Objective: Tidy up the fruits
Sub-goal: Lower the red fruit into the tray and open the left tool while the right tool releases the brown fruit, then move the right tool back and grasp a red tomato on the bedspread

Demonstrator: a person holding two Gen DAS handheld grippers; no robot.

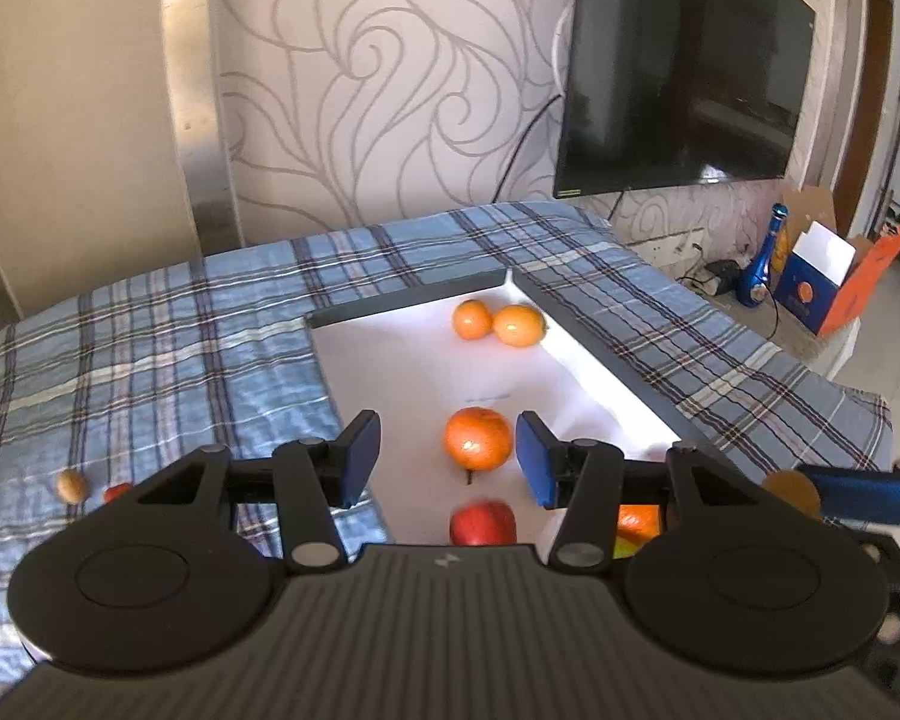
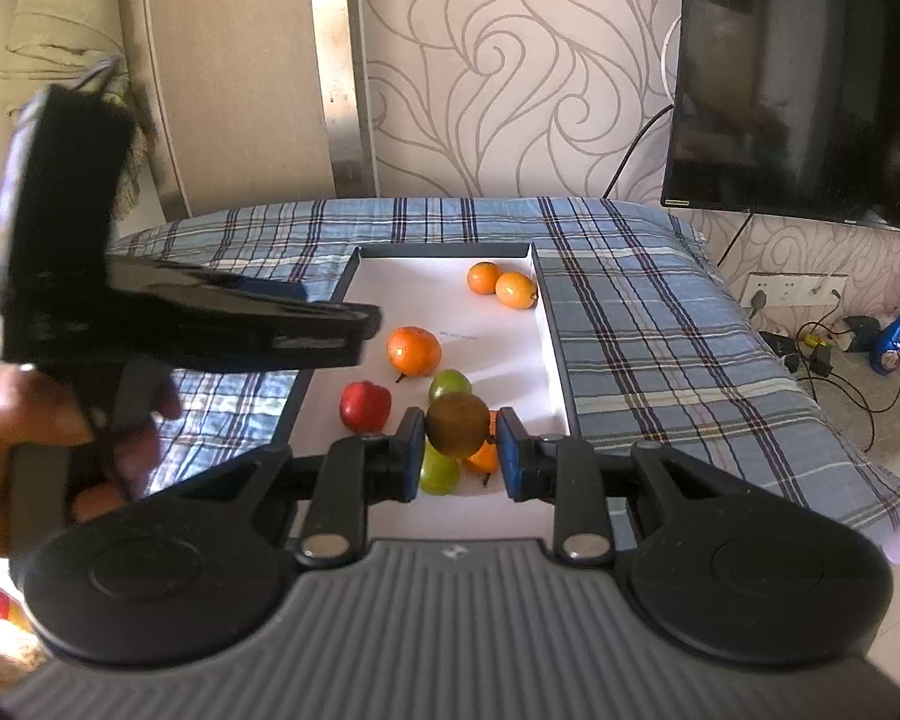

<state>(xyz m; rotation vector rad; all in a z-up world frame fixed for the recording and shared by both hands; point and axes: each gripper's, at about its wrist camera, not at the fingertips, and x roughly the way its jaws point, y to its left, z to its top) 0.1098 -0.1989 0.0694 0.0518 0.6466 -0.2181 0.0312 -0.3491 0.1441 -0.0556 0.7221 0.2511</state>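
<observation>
1. Tray [image 2: 551, 324]: shallow, white floor, dark rim, lying on a blue plaid cloth [image 2: 660, 324] that covers the tabletop; all fruit listed in entries 2 to 6 sits inside it
2. Two small oranges [image 2: 501, 283]: side by side and touching, in the far right corner of the tray, close to its right wall
3. Stemmed orange fruit [image 1: 477, 439]: alone near the middle of the tray floor, its short stem pointing toward the near edge
4. Red fruit [image 2: 365, 405]: on the tray floor nearer the left wall, on the near side of the stemmed orange fruit
5. Green fruits [image 2: 449, 385]: one just behind the held brown fruit, a second below it between the right gripper's fingers; both partly hidden
6. Orange piece [image 2: 485, 457]: low in the tray beside the lower green fruit, mostly hidden
7. Brown fruit [image 2: 457, 423]: round, dull brown-green, gripped on both sides and held above the near part of the tray
8. Right gripper [image 2: 459, 456]: jaws closed on the brown fruit, blue pads pressing its left and right flanks
9. Left gripper [image 1: 447, 459]: jaws parted with nothing gripped; the stemmed orange fruit shows in the gap, clear of both pads; a hand [image 2: 24, 450] holds its handle
10. Small brown nut-like item [image 1: 72, 486] and small red item [image 1: 117, 491]: on the plaid cloth, left of the tray, outside it
11. Television [image 1: 684, 78]: dark screen on the patterned wall behind
</observation>
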